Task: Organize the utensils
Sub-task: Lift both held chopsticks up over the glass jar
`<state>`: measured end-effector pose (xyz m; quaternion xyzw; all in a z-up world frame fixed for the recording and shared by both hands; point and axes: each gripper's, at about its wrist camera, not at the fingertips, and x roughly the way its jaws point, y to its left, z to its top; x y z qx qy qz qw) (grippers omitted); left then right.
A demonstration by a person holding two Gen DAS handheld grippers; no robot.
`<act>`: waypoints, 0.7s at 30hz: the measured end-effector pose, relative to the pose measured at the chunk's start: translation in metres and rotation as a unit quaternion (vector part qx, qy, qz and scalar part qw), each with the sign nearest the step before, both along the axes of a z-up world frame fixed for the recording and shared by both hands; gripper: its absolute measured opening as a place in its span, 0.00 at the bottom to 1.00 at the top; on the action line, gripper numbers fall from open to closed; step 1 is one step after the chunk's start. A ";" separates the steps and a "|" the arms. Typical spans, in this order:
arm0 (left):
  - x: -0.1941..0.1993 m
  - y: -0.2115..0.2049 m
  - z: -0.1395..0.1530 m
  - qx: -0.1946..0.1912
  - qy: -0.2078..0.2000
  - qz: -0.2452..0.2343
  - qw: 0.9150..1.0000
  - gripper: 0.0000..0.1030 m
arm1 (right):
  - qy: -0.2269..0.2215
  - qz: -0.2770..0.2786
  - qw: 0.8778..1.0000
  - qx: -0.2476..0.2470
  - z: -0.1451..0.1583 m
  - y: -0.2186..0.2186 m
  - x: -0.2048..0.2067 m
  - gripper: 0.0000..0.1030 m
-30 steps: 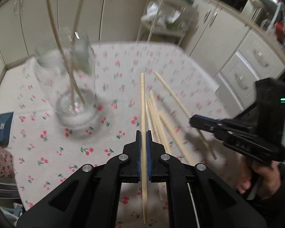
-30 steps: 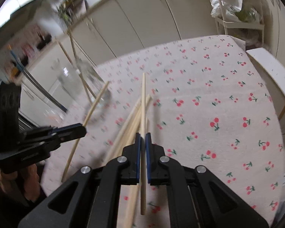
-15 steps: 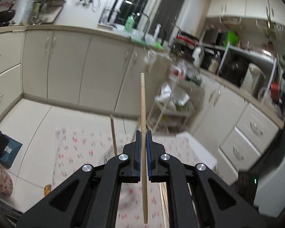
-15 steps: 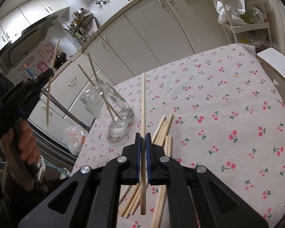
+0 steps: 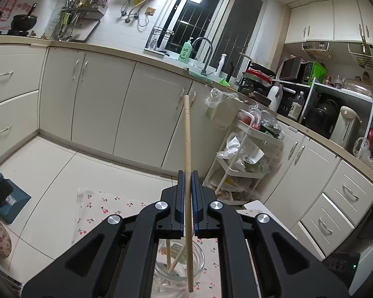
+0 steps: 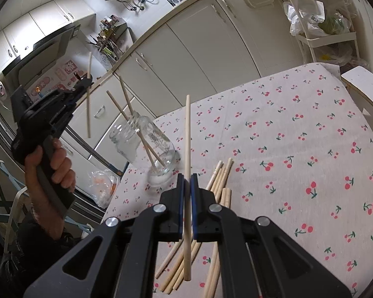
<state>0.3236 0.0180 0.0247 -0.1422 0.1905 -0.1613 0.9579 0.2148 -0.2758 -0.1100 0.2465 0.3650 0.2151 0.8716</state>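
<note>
Lifted from desk: left gripper (image 5: 185, 208) clamped on chopstick (image 5: 187, 149), now upright above jar (image 5: 179, 260) below jaws; right gripper (image 6: 185, 208) clamped on another chopstick (image 6: 187, 149). Ready for dropping in.

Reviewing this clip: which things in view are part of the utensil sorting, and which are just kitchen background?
In the job:
- left gripper holding a chopstick upright above the glass jar
- right gripper holding a second chopstick
- loose chopsticks on the tablecloth

Background:
- dish soap bottle
- trolley
- dustpan
</note>
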 end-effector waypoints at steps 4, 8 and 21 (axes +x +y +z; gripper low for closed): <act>0.005 -0.004 -0.003 0.004 -0.005 0.004 1.000 0.05 | -0.005 -0.001 1.000 0.003 0.002 0.000 0.003 0.06; 0.010 -0.006 -0.006 0.010 -0.014 0.013 1.000 0.05 | -0.010 -0.002 1.000 0.006 0.004 -0.002 0.006 0.06; 0.016 -0.006 -0.031 0.010 -0.033 0.031 0.999 0.05 | -0.041 -0.005 0.999 0.025 0.020 0.005 0.022 0.06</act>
